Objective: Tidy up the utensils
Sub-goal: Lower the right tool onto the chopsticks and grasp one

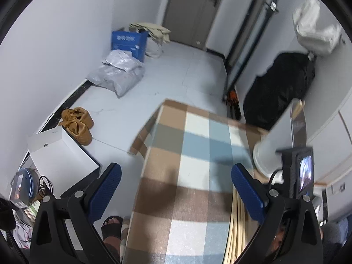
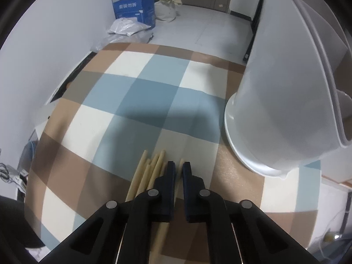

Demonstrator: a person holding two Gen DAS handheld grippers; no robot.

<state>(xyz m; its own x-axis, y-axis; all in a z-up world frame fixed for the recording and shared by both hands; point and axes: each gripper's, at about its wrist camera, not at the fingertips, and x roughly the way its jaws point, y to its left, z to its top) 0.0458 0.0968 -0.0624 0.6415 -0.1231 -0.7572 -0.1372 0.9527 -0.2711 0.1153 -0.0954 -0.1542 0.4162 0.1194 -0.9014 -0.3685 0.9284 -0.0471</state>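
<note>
Several pale wooden chopsticks [image 2: 146, 173] lie bundled on the checked tablecloth [image 2: 132, 92], close under my right gripper [image 2: 178, 168]. Its jaws are nearly closed around one chopstick [image 2: 180, 165] whose tip shows between the fingertips. A tall white utensil holder [image 2: 286, 101] stands to the right on the table. My left gripper [image 1: 176, 189] is open and empty above the table's left edge. In the left wrist view the chopsticks [image 1: 236, 220] lie by its right finger, and the white holder [image 1: 277, 136] stands beyond.
The table's left edge drops to a tiled floor with a white box [image 1: 61, 151], brown shoes [image 1: 78, 121], a grey bag [image 1: 118, 72] and a blue carton [image 2: 134, 8]. A black bag [image 1: 279, 88] sits by the far wall. A sandalled foot [image 1: 112, 226] is below.
</note>
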